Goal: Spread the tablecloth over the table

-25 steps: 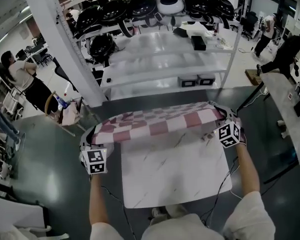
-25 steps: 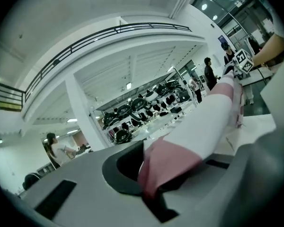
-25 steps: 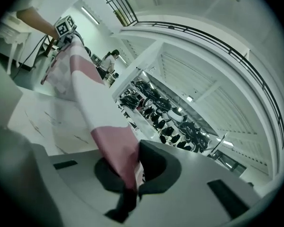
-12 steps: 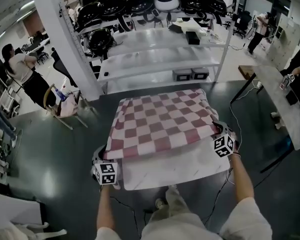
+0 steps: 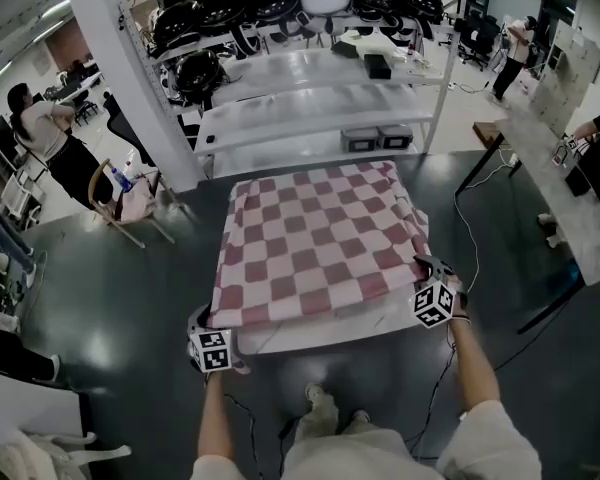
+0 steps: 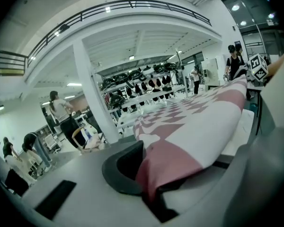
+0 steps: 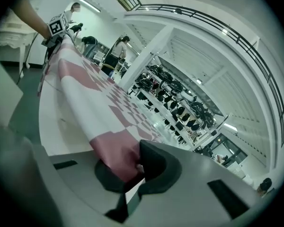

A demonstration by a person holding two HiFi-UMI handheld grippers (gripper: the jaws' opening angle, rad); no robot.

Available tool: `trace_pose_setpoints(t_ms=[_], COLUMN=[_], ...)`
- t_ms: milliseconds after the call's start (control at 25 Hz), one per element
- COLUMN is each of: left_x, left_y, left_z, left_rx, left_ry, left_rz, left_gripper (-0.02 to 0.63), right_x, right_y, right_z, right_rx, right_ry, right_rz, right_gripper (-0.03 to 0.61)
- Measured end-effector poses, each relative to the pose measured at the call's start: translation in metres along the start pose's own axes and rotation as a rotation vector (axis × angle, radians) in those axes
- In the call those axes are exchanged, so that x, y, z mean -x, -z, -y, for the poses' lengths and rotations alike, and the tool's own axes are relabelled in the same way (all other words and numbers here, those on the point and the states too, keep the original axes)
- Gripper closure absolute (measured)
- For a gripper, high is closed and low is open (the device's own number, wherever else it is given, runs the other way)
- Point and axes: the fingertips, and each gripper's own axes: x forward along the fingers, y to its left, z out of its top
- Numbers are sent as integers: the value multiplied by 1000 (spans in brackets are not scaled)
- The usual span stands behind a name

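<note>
The tablecloth [image 5: 320,243], a soft fabric in a pink-and-white checkerboard, lies spread flat over most of the square table [image 5: 332,334], and only a strip of the smooth white top shows bare along the 6 o'clock edge. Its near hem is rolled into a loose fold that sags a little between the two held corners. At about 7 o'clock of the cloth the left gripper [image 5: 215,330] is clenched on the corner, a pink square of fabric bunched and pinched between its dark curved pads. At about 4 o'clock the right gripper [image 5: 425,278] grasps the other near corner the same way, the cloth crumpled tight between its jaws. Each gripper carries a cube with black-and-white square markers. The floor [image 5: 110,308] around the table is dark and glossy. At 12 o'clock stands a white metal shelving rack [image 5: 320,98] with flat pale shelves and a row of rounded black shells on top. A thick white pillar [image 5: 130,68] rises at 11 o'clock, with a wooden chair [image 5: 115,203] near its foot at 10 o'clock. A long pale table [image 5: 570,208] runs at 3 o'clock.
</note>
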Motion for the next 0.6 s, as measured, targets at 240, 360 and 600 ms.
trace_pose_setpoints(t_ms=[240,360,600], left_x=[35,55,77], left_y=[47,72,102], left_z=[27,37,45], left_rx=[84,127,142], left_ry=[-36,-56,-65], left_rz=[-70,-92,-173], left_gripper=[588,588,586], right_x=[37,59,85], right_y=[33,51,65], right_z=[-41,-69,-97], right_rx=[90,105,82], right_ry=[-34,-46,-86], right_rz=[9,20,9], right_gripper=[565,565,565])
